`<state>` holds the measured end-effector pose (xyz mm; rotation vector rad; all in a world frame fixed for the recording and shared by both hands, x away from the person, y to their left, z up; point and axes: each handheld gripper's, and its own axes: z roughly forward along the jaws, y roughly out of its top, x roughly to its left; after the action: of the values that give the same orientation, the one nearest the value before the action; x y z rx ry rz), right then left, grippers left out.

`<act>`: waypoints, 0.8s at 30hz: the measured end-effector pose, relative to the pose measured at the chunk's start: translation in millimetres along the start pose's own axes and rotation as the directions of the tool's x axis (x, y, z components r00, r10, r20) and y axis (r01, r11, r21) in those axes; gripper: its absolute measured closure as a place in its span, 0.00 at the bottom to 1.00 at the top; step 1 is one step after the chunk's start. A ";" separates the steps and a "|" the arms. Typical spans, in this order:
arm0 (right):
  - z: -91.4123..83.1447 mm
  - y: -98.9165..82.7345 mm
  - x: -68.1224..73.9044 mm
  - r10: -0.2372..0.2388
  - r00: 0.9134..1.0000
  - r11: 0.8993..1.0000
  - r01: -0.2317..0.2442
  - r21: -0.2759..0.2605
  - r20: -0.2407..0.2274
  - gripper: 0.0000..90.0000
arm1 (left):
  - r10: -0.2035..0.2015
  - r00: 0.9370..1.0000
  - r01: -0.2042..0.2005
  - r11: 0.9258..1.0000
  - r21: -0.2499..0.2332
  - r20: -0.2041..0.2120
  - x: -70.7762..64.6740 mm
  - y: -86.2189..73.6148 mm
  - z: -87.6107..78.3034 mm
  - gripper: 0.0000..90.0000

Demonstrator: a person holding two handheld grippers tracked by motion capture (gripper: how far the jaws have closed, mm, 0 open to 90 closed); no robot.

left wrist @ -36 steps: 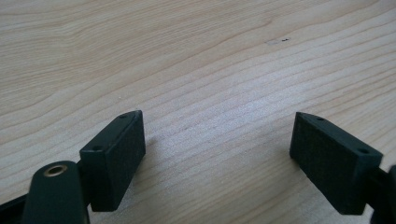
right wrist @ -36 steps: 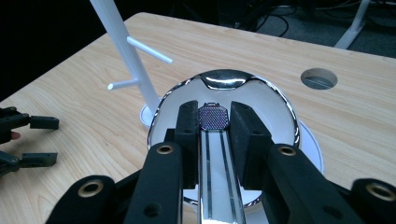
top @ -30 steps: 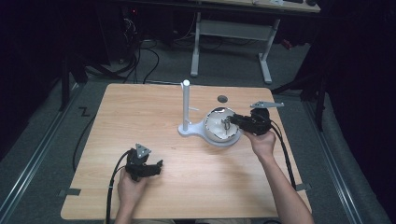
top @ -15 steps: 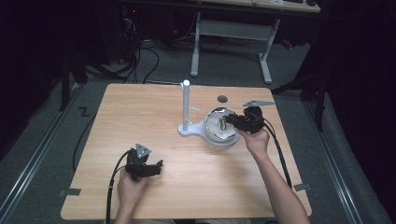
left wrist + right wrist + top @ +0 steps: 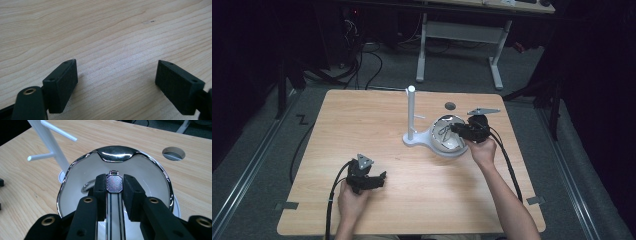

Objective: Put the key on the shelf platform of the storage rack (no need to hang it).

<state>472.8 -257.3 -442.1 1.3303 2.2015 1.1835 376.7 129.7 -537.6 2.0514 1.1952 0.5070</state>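
Where right tool (image 5: 114,185) clamps it, metal strip (image 5: 114,183) half hidden over bowl (image 5: 160,172)

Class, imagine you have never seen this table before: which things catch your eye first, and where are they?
First, the shiny chrome-rimmed bowl right of the table's centre, where the right gripper is shut on a slim metal piece over it. Beside the bowl stands a white post. Near the front left edge, the left gripper rests open on bare wood.

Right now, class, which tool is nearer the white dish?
Right. The right tool reaches over the white dish, shut on a metal strap. The left tool rests apart on bare table.
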 end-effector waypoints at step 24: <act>1.7 -3.0 -2.4 -0.004 1.000 1.000 0.004 0.003 0.023 0.67 | 0.000 1.000 0.000 1.000 0.000 0.000 0.0 0.0 0.0 0.21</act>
<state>473.4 -259.2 -445.9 1.3343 2.1897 1.1576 376.7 129.7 -537.5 2.0517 1.1951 0.5063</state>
